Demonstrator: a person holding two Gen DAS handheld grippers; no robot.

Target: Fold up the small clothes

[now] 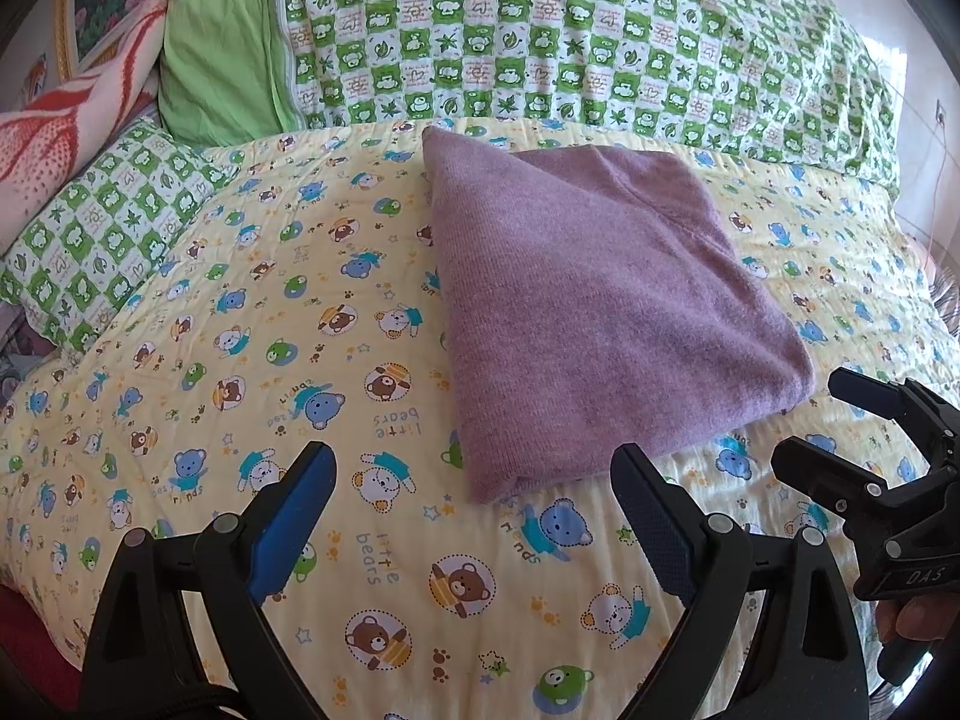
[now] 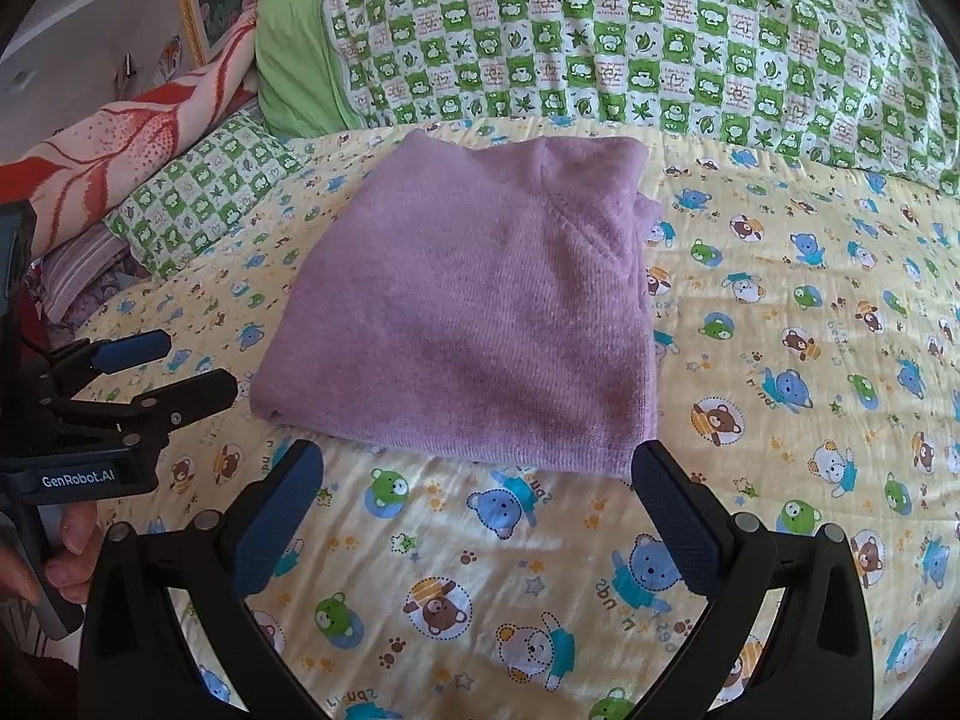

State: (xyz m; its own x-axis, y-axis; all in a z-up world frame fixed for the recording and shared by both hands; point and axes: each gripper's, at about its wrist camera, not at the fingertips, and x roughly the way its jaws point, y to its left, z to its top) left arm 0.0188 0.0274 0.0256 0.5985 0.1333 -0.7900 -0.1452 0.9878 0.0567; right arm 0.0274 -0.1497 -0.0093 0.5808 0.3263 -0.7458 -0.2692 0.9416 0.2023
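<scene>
A purple knit garment (image 1: pixel 600 300) lies folded into a compact bundle on the yellow bear-print quilt (image 1: pixel 240 360). My left gripper (image 1: pixel 474 462) stands open just short of the garment's near corner, holding nothing. The right gripper (image 1: pixel 816 420) shows at the right edge of the left wrist view, open, beside the garment's right corner. In the right wrist view the same garment (image 2: pixel 468 324) fills the middle, and my right gripper (image 2: pixel 480 462) is open at its near edge, empty. The left gripper (image 2: pixel 174 372) appears at the left, open, with a hand on its handle.
A green checked duvet (image 1: pixel 570 42) is piled along the far side of the bed, with a plain green pillow (image 1: pixel 222 48) beside it. A checked pillow (image 1: pixel 102 234) and a red patterned blanket (image 1: pixel 54 138) lie at the left. Bare quilt (image 2: pixel 810 360) stretches right of the garment.
</scene>
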